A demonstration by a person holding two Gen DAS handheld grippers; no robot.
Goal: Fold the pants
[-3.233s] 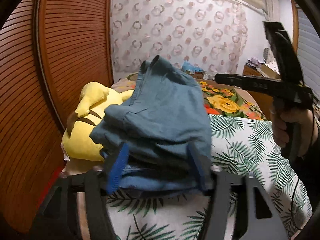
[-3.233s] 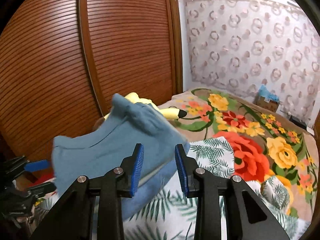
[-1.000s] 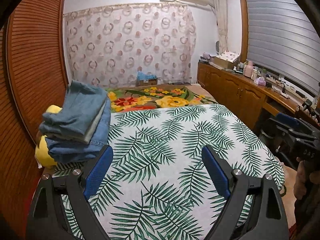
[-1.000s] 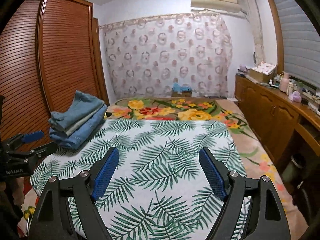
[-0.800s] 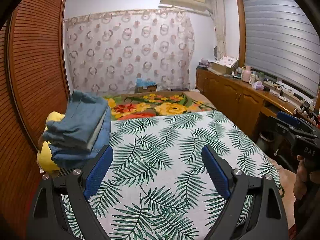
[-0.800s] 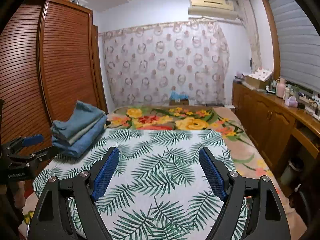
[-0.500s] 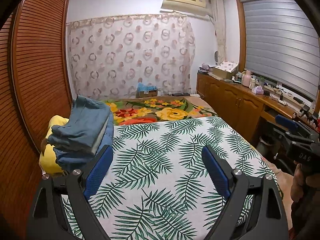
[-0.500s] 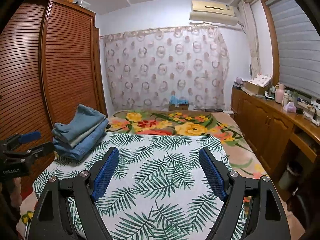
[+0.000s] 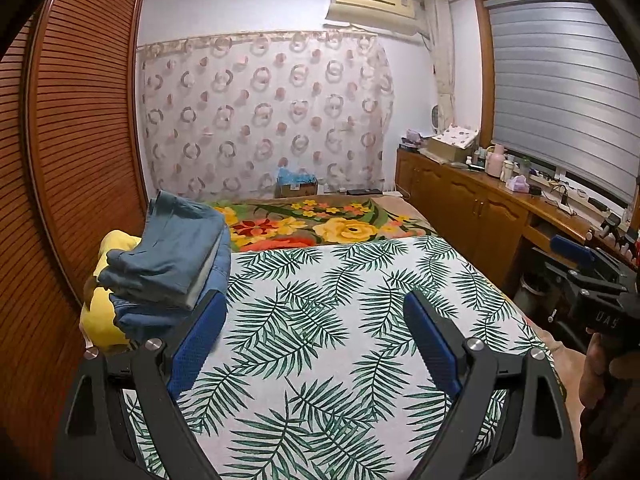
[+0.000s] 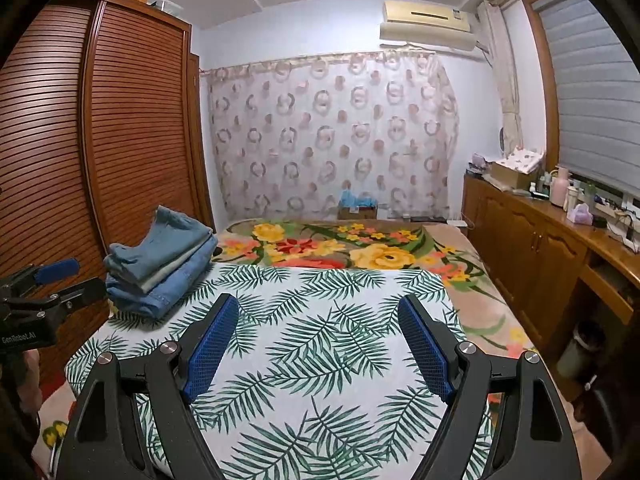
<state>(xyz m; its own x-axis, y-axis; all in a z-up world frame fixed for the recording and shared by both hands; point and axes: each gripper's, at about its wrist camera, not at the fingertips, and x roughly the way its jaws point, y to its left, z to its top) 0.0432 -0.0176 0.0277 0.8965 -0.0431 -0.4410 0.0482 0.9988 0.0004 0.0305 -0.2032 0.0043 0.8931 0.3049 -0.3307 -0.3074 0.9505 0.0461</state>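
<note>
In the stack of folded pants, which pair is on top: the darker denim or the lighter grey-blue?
The lighter grey-blue pants lie on top; the darker denim pair sits beneath them, directly on the palm-leaf sheet.

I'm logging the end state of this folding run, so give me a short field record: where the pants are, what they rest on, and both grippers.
pants: folded pants stacked in a pile at the left edge of the bed
surface: palm-leaf sheet over a floral blanket
beside pile: yellow plush toy, partly hidden by the stack
left gripper: open, nothing between the fingers
right gripper: open, nothing between the fingers
contact: neither gripper touches the pants
</note>
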